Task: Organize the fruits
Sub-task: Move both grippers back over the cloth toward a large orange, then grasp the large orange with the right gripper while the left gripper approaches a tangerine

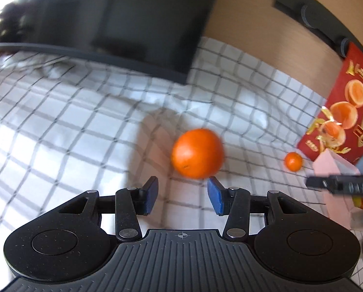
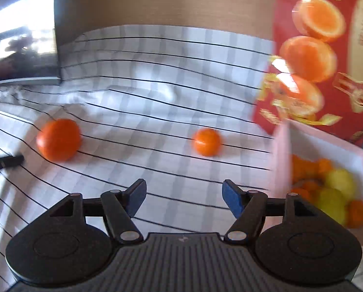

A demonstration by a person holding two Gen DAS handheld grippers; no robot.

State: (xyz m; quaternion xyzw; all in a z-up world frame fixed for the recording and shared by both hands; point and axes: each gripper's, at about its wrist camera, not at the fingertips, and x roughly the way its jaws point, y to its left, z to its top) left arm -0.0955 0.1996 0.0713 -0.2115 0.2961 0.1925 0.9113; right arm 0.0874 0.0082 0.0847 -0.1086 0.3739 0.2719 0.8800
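Bottom centre of both wrist views: left gripper and right gripper, blue pads spread apart, nothing held. Two loose round oranges on the wrinkled checked cloth: large orange just ahead of the left fingertips, small orange beyond the right's, well apart. White box at right holds orange and yellow fruit; red printed carton behind.

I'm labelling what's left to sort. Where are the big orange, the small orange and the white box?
big orange (image 1: 197, 153), left wrist view, centre of its peel
small orange (image 2: 207, 141), right wrist view, middle of the fruit
white box (image 2: 280, 160), right wrist view, its left wall
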